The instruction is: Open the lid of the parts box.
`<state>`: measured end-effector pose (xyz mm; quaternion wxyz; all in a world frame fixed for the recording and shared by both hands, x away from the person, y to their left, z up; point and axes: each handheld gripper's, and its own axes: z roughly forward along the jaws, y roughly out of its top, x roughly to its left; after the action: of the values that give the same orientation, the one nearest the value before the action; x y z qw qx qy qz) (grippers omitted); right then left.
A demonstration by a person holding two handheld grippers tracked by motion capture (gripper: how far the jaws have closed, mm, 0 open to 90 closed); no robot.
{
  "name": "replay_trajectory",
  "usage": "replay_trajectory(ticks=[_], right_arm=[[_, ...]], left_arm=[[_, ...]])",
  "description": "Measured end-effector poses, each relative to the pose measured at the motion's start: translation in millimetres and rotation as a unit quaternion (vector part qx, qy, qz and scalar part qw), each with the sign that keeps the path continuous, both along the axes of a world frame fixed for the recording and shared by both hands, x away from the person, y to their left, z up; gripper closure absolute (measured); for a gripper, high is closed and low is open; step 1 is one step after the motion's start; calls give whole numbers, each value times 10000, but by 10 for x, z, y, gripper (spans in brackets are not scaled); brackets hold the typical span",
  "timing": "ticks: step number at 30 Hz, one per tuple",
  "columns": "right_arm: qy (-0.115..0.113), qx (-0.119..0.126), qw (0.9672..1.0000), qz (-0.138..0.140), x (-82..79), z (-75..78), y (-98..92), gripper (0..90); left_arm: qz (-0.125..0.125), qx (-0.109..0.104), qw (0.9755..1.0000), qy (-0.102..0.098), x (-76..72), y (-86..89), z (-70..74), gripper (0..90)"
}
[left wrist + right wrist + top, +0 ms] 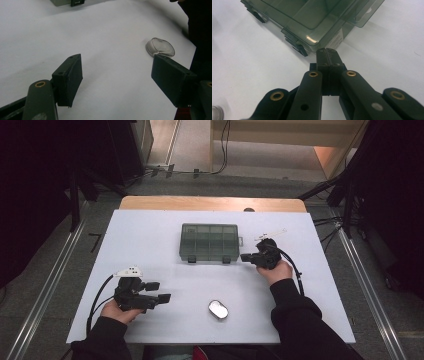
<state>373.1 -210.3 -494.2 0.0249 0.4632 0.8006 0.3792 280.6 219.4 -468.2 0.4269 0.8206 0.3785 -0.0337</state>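
Observation:
A smoky clear compartment box [208, 242] lies shut at the middle of the white table [150, 235]. My right gripper [245, 256] is shut with nothing between its pads, its tips just off the box's near right corner [322, 42] beside a black latch [300, 48]. Whether the tips touch the box I cannot tell. My left gripper [157, 291] rests at the near left, open and empty, its fingers [68, 78] spread wide over bare table. A small clear rounded case [218, 309] lies near the front edge; the left gripper view has the case [160, 47] beyond the right pad.
The table's wooden far edge [212, 202] shows behind the white top. Dark racks and cables flank both sides. The person's dark sleeve [300, 320] covers the near right part of the table.

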Motion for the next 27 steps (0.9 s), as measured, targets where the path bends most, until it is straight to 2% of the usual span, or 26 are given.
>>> replay_trajectory(ticks=[4,23,27], right_arm=[[54,-15,10000,11,0,-21,21,874],[-4,9,10000,86,-18,-3,27,874],[-71,-82,9998,140,-31,2,63,874]], left_arm=[[7,5,10000,6,-2,-1,1,251],[2,4,10000,15,-1,0,-1,251],[-1,14,10000,10,2,5,1,251]])
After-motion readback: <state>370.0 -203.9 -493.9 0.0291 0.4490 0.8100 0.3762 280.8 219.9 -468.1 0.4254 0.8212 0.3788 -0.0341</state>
